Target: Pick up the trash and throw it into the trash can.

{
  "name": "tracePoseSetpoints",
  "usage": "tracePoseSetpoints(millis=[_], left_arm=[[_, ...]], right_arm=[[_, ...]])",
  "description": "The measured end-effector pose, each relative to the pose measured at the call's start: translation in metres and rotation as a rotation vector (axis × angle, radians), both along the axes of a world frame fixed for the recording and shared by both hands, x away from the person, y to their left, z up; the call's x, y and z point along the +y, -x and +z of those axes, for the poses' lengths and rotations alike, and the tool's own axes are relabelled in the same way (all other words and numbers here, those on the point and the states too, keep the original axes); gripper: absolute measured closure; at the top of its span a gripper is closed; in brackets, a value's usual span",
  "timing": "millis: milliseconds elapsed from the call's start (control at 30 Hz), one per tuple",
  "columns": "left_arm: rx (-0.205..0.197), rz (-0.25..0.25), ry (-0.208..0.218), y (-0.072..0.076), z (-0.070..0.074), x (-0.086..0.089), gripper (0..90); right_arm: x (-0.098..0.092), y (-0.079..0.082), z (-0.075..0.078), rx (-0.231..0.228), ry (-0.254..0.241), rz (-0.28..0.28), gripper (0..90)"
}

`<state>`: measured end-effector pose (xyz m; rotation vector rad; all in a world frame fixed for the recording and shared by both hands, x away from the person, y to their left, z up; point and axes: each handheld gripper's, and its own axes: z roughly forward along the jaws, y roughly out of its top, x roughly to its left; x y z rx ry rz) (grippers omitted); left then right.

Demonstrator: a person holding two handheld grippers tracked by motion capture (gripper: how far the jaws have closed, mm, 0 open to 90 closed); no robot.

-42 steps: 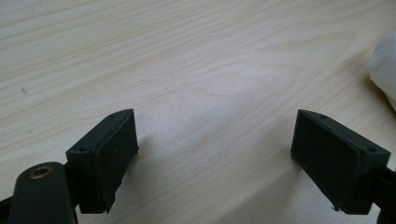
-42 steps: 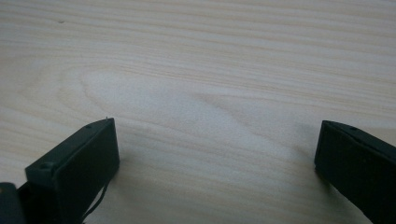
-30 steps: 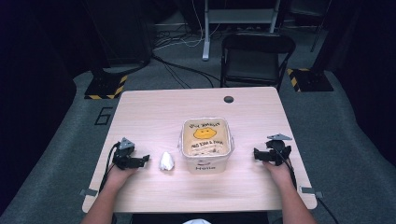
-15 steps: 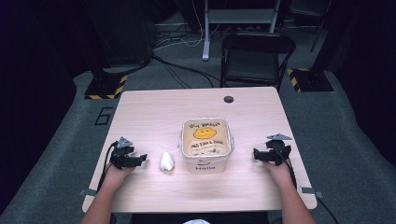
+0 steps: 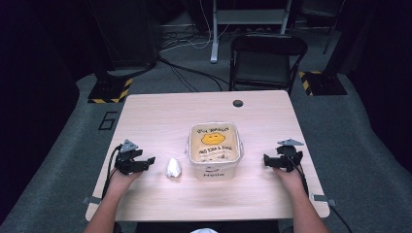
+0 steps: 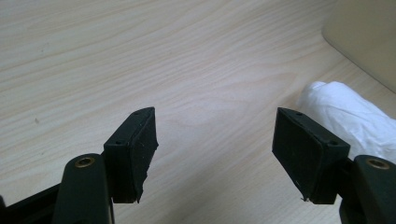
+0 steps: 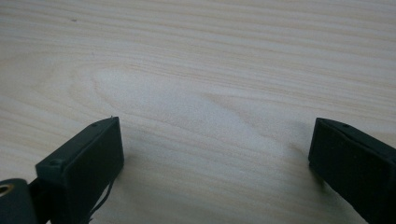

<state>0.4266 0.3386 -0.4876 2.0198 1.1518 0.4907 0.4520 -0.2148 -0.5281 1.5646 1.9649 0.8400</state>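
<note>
A dark lab or studio. Behind the table (image 5: 160, 116) stand a folding chair (image 5: 266, 60), floor cables (image 5: 187, 41) and hazard-taped stand bases (image 5: 108, 91).

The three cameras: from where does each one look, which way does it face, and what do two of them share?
High view: above the person's side, facing forward and down on the table; forearms, left gripper, right gripper.
Left gripper view: rides the left gripper, facing the tabletop; black jaws apart, just been closing, nothing between.
Right gripper view: rides the right gripper; jaws wide.
Shared: white crumpled wad, high and left views.

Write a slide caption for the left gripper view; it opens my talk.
Left gripper, open, just narrowed, aimed at bare wooden table beside crumpled white wrapper.
</note>
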Motion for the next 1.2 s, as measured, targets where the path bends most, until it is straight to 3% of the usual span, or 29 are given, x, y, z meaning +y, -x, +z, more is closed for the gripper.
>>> tracePoseSetpoints(millis=[167,300,567,1200], left_arm=[[0.02,-0.003,0.0,-0.001,0.007,-0.005,29.9],[0.013,-0.003,-0.017,-0.003,0.018,-0.011,29.4],[-0.009,-0.067,-0.013,-0.001,0.041,-0.034,29.7],[-0.003,-0.116,-0.007,0.005,0.039,-0.065,30.3]], right_arm=[[0.0,0.0,0.0,0.001,-0.002,0.001,2.4],[0.0,0.0,0.0,0.001,-0.002,0.003,2.4],[0.0,0.0,0.0,0.001,-0.002,0.003,2.4],[0.0,0.0,0.0,0.002,-0.004,0.005,2.4]])
